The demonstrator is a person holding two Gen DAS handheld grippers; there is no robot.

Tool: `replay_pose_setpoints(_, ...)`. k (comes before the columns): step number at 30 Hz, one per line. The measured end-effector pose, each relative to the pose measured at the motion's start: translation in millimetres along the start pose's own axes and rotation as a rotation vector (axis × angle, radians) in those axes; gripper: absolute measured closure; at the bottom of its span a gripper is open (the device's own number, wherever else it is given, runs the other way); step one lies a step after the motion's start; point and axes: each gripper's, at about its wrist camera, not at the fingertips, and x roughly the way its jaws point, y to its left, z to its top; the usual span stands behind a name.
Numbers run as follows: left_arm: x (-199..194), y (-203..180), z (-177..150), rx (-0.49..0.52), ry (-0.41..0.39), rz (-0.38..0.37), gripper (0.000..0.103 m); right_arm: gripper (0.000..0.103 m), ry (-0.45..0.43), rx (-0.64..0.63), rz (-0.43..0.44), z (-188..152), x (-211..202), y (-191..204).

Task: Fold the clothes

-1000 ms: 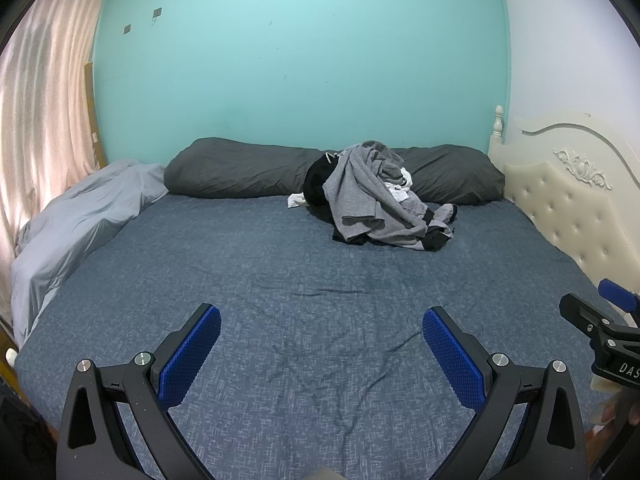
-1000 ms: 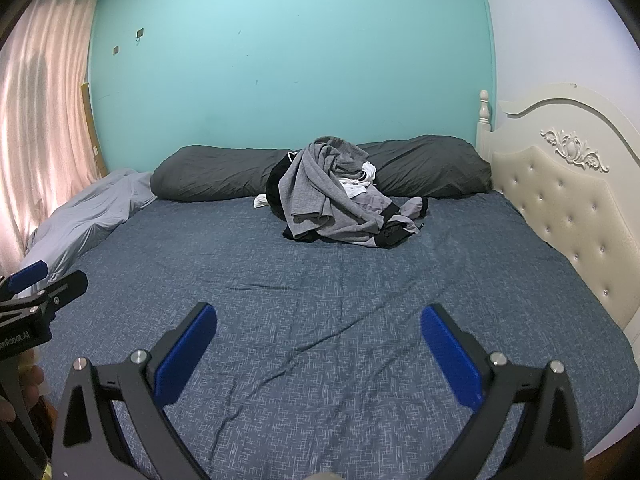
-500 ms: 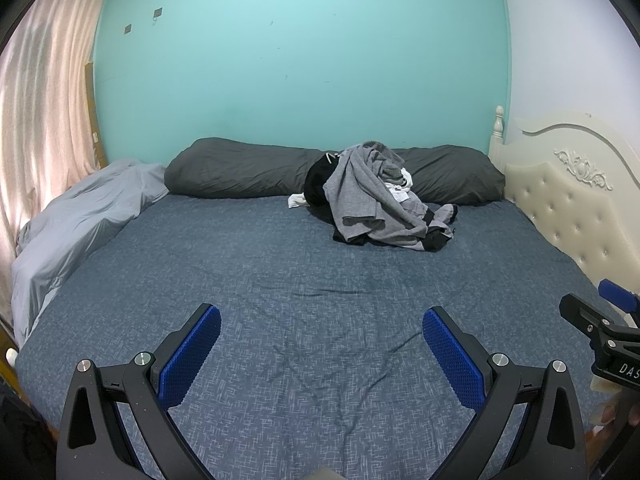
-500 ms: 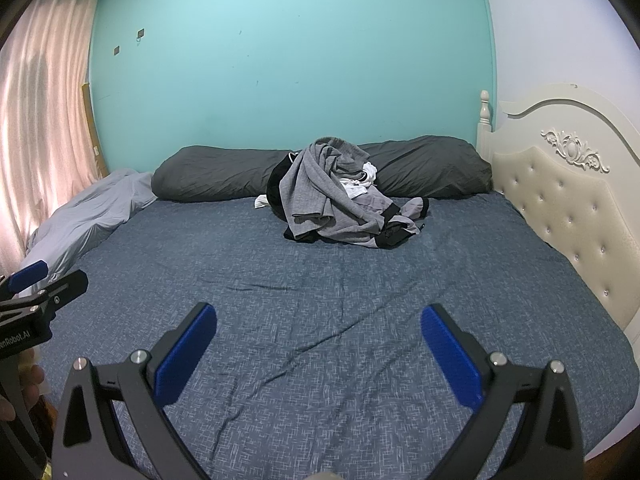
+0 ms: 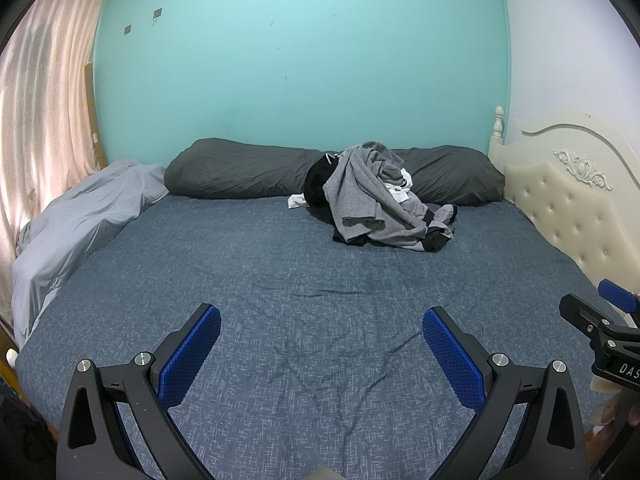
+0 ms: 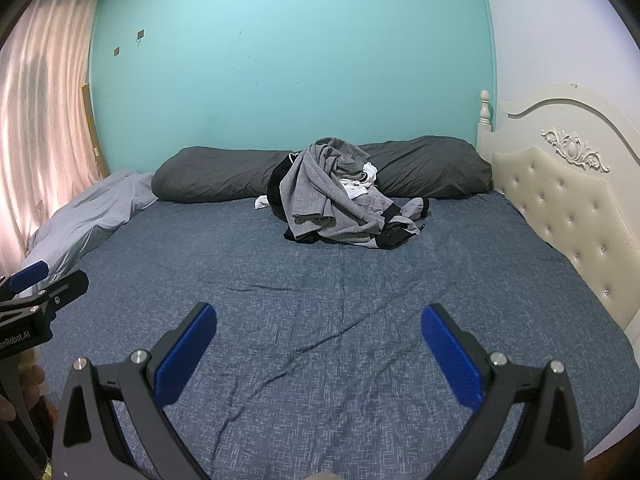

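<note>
Hovering over the near end of the bed (image 5: pixel 320 280), both the left hand-held gripper (image 5: pixel 321 334) and the right hand-held gripper (image 6: pixel 318 334) gape wide, holding nothing. Clothes (image 5: pixel 372 204) sit heaped at the far side, against the dark pillow (image 5: pixel 240 174).

The left hand-held gripper (image 5: pixel 320 344) has two black angular arms tipped with blue dimpled pads (image 5: pixel 188 360) and round silver screws at the joints. The right hand-held gripper (image 6: pixel 318 344) is built the same; seen from the side, its black body carries white lettering.
</note>
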Motion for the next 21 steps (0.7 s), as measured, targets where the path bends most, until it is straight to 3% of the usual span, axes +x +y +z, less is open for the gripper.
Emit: replay_pose_setpoints(21, 0.5, -3.5, -0.2, 0.001, -0.001, -0.003, 0.000, 0.000, 0.002, -0.005, 0.000, 1.0, -2.6, -1.0)
